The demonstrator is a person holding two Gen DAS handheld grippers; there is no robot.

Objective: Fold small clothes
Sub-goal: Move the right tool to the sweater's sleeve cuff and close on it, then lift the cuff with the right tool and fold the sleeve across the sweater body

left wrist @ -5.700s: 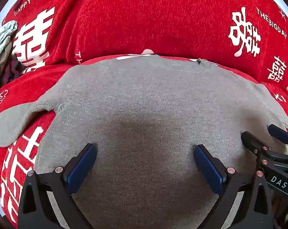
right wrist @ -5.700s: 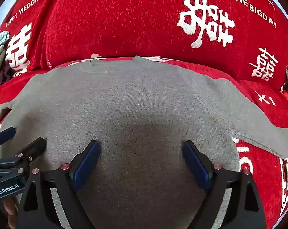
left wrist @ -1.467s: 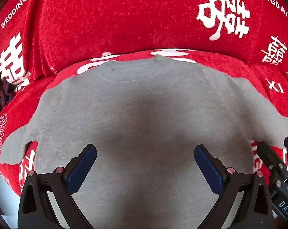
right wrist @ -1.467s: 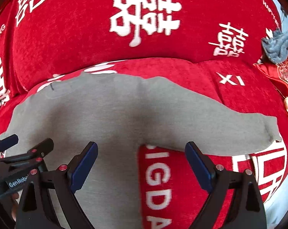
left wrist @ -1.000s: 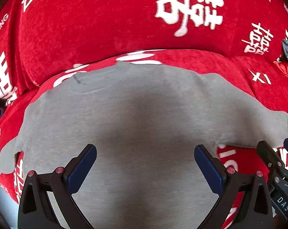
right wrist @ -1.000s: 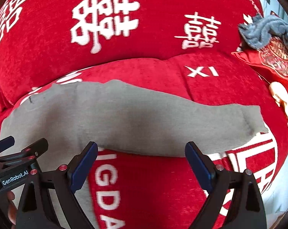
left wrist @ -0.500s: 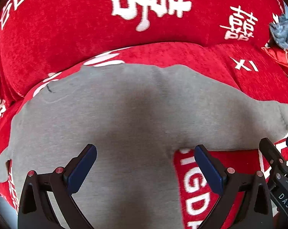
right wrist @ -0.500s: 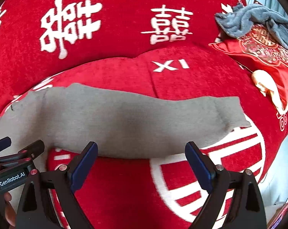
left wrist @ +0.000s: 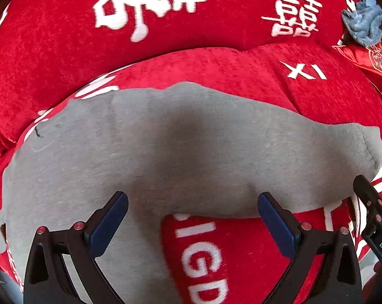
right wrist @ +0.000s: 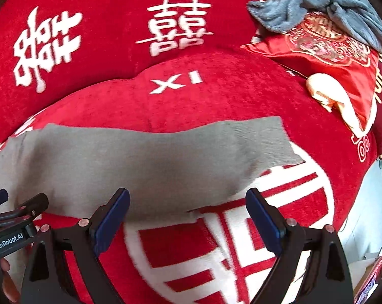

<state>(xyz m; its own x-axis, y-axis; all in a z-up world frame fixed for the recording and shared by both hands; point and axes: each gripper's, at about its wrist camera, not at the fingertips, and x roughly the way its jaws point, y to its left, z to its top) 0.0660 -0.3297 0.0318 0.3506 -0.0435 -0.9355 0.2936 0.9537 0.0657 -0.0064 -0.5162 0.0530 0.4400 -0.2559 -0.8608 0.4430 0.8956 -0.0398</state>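
Red printed sofa cover under grey sweater (left wrist: 165,147) lying flat mid-frame — both grippers' jaws apart, empty; sleeve (right wrist: 216,147) fold pending — right gripper (right wrist: 185,217) likely pinches cuff next.

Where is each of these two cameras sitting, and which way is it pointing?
Left wrist view: sits on the left gripper, looks forward over its open blue-padded fingers at the grey sweater on the red sofa cover; the right gripper's tip shows at the right edge.
Right wrist view: sits on the right gripper, also open, looks at the sweater's sleeve and a red cushion under a grey cloth; the left gripper and a bit of hand show at the left edge.
Shared: the sweater, the cover, the cloth, each other's gripper.
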